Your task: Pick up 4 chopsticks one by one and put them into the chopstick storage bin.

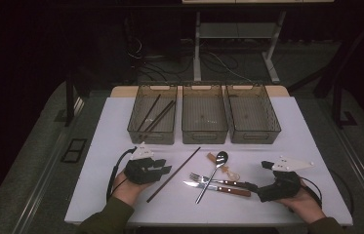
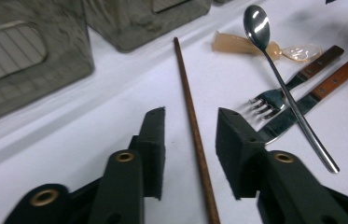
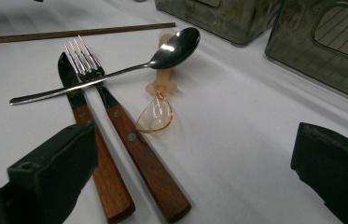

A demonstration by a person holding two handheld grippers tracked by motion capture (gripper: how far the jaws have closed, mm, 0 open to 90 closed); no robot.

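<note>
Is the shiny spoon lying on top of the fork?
Yes, the spoon has its thin handle resting across the fork near the prongs.

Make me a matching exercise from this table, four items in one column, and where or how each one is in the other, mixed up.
Items:
1. chopstick
2. metal spoon
3. left bin
4. middle bin

Places or states:
A. lies across the fork and knife
B. holds two dark sticks
C. lies between the left claw's jaws, not yet pinched
D. holds no sticks

Pairs: 1-C, 2-A, 3-B, 4-D
</note>
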